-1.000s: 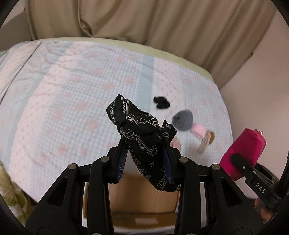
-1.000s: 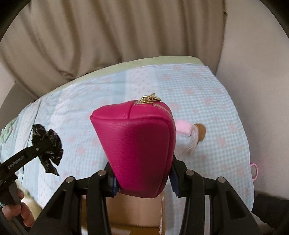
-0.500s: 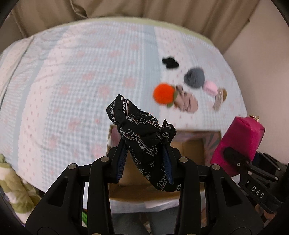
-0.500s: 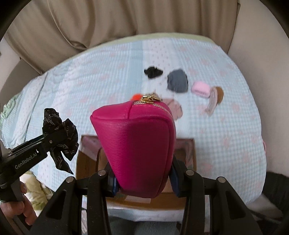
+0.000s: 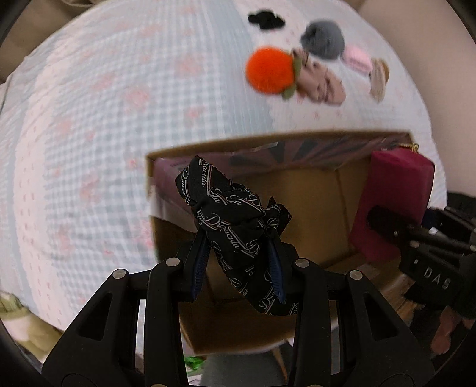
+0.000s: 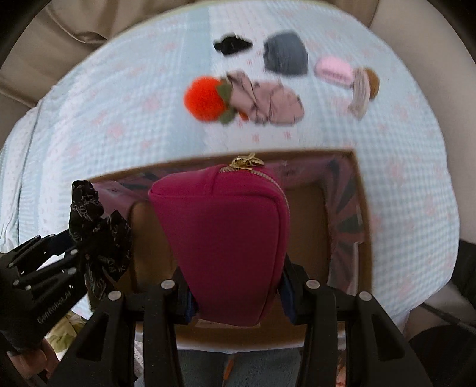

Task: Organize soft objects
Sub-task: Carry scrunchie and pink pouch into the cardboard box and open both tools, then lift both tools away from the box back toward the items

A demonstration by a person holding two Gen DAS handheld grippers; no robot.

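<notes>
My left gripper point(image 5: 238, 268) is shut on a black printed scrunchie point(image 5: 235, 226) and holds it above an open cardboard box point(image 5: 333, 220). My right gripper point(image 6: 235, 294) is shut on a magenta zip pouch point(image 6: 226, 238) over the same box point(image 6: 366, 238). Each gripper shows in the other's view: the pouch point(image 5: 392, 205) at the right of the left wrist view, the scrunchie point(image 6: 98, 235) at the left of the right wrist view. The box's floor looks bare brown where it shows.
On the checked bedspread point(image 5: 89, 148) beyond the box lie an orange pompom point(image 5: 267, 71), a beige-pink cloth piece point(image 5: 321, 86), a grey soft item point(image 5: 324, 38), a small black item point(image 5: 264, 19), a pink item point(image 5: 357, 58) and a tan item point(image 5: 379, 77). A beige curtain point(image 6: 98, 26) hangs behind the bed.
Both grippers have tilted down and come over the box, which now fills the lower view. The bed items have slid to the top of both views. Both grips are unchanged.
</notes>
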